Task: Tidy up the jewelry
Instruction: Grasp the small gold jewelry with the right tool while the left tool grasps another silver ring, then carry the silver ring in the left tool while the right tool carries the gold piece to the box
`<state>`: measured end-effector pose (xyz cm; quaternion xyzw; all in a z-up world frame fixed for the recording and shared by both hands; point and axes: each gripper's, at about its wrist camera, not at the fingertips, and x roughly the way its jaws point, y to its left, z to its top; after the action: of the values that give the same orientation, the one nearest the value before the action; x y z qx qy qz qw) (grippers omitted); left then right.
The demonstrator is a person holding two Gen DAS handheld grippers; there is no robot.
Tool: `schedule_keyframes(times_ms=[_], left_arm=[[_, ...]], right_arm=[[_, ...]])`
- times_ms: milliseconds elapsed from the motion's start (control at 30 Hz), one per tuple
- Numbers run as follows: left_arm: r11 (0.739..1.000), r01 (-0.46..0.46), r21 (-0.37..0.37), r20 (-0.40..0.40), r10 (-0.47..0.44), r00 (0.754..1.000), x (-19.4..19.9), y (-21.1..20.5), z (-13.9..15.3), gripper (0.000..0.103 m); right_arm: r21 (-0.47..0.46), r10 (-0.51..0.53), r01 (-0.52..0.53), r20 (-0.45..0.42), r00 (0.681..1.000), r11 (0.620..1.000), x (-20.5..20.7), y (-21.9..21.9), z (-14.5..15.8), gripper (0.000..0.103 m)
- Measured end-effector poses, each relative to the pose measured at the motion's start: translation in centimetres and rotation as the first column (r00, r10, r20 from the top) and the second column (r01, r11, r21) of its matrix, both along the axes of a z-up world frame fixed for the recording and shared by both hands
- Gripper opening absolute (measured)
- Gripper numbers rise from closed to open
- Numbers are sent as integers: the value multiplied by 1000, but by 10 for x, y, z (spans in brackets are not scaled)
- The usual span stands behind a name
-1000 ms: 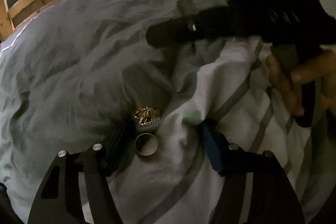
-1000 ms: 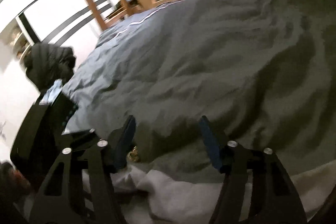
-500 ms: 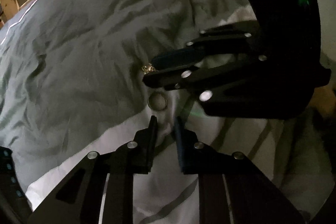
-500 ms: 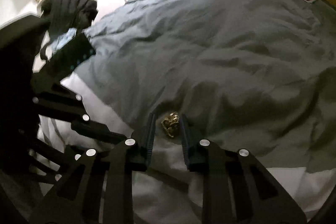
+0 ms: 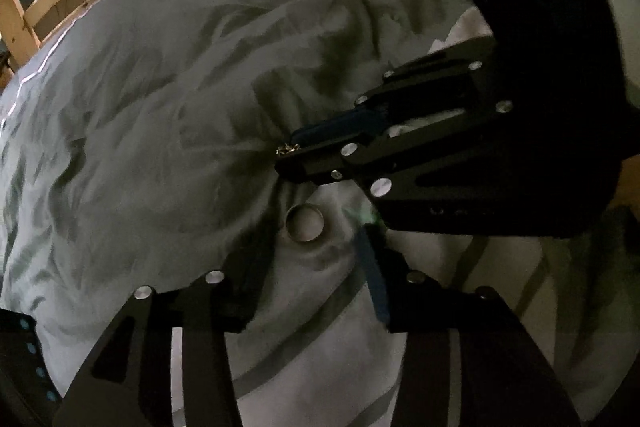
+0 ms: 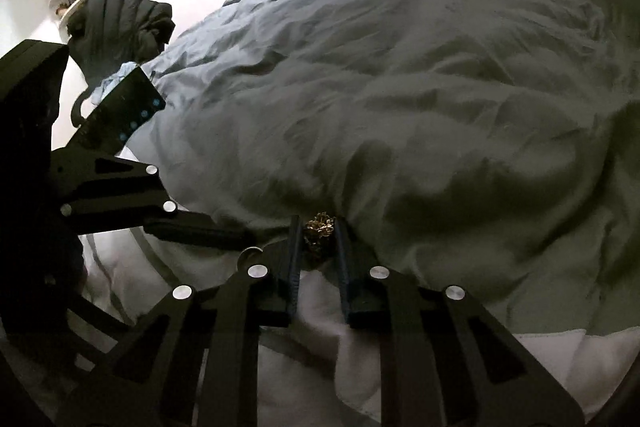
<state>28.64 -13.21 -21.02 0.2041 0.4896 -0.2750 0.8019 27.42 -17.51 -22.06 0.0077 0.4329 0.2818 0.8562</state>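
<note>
Right claw (image 6: 316, 243) just closing, pinched narrow on gold chain clump (image 6: 319, 227) to lift it off the duvet (image 6: 400, 107); left claw (image 5: 308, 267) reopening, half-wide, silver ring (image 5: 305, 223) loose just ahead, awaiting pickup

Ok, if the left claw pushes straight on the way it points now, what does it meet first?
Most likely the plain silver band ring, lying on the white bedding just ahead of the open left claw, roughly centred between its fingers. Beyond it sits the right claw, closed on the gold chain clump. Depth is uncertain.
</note>
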Motion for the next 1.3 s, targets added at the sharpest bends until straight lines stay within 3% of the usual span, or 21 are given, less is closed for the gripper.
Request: schedule_keyframes(times_ms=[100, 267, 400, 467, 600, 700, 1300], left_arm=[[1000, -8, -11, 8, 8, 1000, -1, 2, 1, 47], [996, -47, -71, -31, 45, 999, 6, 21, 1, 47], [994, -54, -97, -52, 49, 997, 16, 20, -1, 47], [996, -48, -81, -62, 43, 997, 13, 23, -2, 39], [993, -60, -103, -89, 51, 995, 20, 25, 2, 26], [992, -51, -115, -81, 42, 996, 20, 27, 5, 18], [990, 5, -141, -18, -8, 1000, -1, 25, 25, 18]], right_arm=[[-7, -30, 30, 8, 1000, 1000, -1, 0, 3, 16], [79, -176, 176, 3, 984, 981, 6, -32, 11, 16], [184, -218, 222, -41, 975, 958, 10, -48, 11, 16], [252, -239, 246, -59, 969, 936, 12, -57, 12, 16], [303, -264, 280, -93, 960, 911, 14, -67, 8, 16], [316, -277, 297, -107, 955, 901, 16, -68, 5, 16], [324, -276, 290, -89, 957, 900, 16, -67, 5, 16]])
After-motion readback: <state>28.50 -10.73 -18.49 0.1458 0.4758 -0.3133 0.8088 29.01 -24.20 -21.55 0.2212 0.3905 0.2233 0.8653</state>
